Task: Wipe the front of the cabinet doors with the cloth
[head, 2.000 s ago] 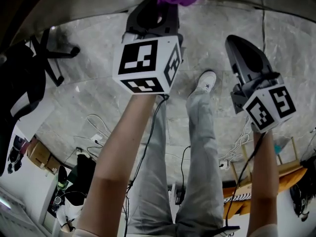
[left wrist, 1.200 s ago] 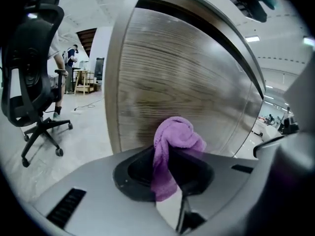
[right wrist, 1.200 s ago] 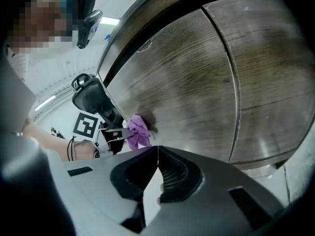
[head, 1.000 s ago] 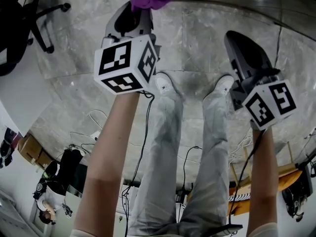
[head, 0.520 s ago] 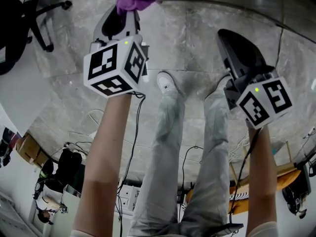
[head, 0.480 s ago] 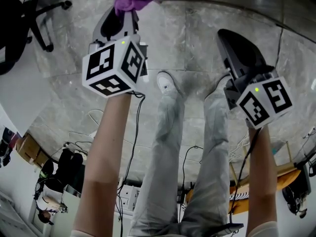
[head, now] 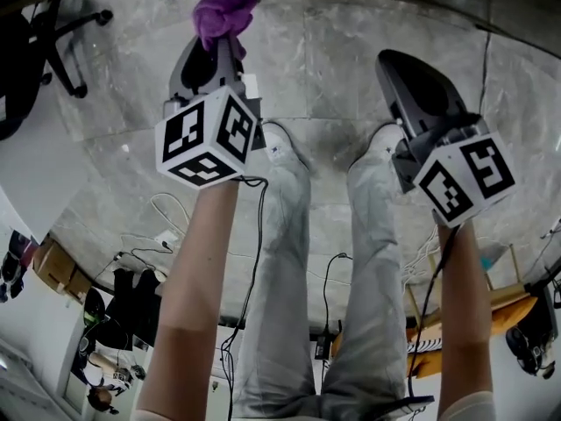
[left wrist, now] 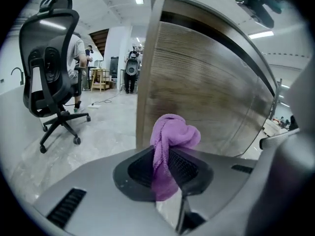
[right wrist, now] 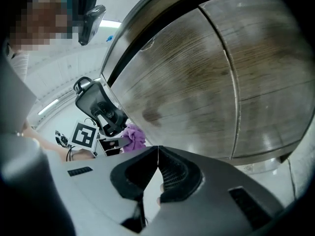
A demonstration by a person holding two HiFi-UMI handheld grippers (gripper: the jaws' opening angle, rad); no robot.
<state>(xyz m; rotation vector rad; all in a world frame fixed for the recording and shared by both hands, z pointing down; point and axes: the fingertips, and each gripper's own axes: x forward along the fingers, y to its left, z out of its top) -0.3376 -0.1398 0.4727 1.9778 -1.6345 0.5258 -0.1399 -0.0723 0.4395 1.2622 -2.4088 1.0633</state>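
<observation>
Cloth (left wrist: 173,134), purple, is clamped in your left gripper (left wrist: 169,162) facing the cabinet door (left wrist: 206,92); your right gripper (right wrist: 157,154) has its jaws pressed together.

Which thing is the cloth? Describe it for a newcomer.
Find the brown wood-grain cabinet door. Just in front of it, the left gripper has its jaws shut on the cloth. It is bunched and purple, the only purple thing in sight.

The cloth (head: 223,14) sits in the left tool (head: 216,49) at 11 o'clock, just before the cabinet doors (left wrist: 206,82); the right tool (head: 396,70) is at 1 o'clock; an office chair (head: 61,33) stands on the floor (head: 351,42) at 10 o'clock.
</observation>
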